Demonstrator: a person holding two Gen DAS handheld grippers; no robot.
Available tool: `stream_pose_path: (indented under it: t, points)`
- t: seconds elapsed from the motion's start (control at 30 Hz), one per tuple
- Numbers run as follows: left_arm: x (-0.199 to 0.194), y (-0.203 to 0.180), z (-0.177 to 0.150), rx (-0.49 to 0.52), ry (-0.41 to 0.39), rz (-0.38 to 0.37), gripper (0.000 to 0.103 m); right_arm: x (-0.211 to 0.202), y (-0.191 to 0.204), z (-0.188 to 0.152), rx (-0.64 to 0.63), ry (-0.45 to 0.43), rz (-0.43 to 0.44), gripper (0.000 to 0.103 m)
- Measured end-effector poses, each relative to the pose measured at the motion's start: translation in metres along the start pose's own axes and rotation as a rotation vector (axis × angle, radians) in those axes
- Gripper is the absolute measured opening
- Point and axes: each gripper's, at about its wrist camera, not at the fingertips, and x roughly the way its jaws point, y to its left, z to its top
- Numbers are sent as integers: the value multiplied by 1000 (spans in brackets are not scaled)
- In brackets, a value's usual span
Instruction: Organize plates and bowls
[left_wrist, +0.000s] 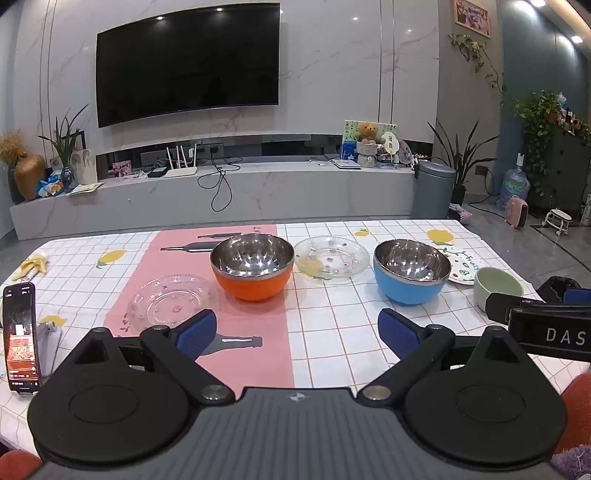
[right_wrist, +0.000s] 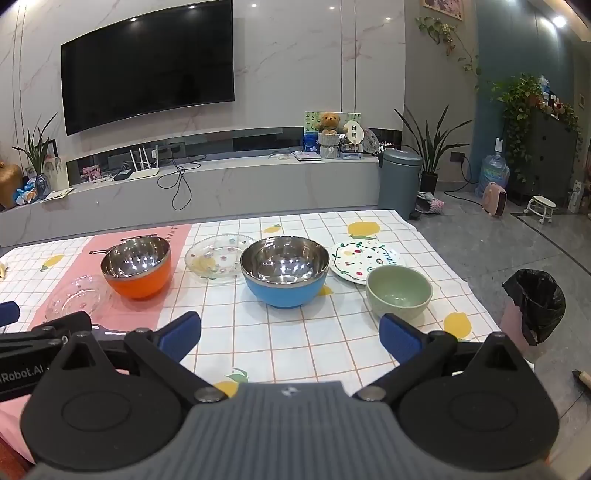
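Left gripper (left_wrist: 295, 332): jaws spread wide, empty, hovering before clear glass plate (left_wrist: 170, 303) and orange bowl (left_wrist: 252, 267).
Middle: flowered glass plate (left_wrist: 332, 260), blue bowl (left_wrist: 412, 271).
Right gripper (right_wrist: 290, 334): released, empty, near green bowl (right_wrist: 399, 291) and fruit plate (right_wrist: 360, 258).
Advice: bowls looked nestable; gripping rims squarely seemed wise.

Left claw (left_wrist: 297, 330) and right claw (right_wrist: 290, 334) both gape wide, empty, tilted downward, side by side.

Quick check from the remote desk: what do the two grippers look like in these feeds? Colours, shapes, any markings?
The left gripper and right gripper match: grey ribbed body with a small emblem, round black side discs, black linkage arms with silver pivot bolts, blue textured pads. White lettering shows on each one's side, cut off by the frame. No cables, hands or sleeves visible.
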Motion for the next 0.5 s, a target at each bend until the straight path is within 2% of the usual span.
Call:
stream_pose_path:
  t: [0.5]
  points:
    - [0, 1, 0, -11, 5, 1, 103, 3, 1, -2, -9, 7, 8, 101]
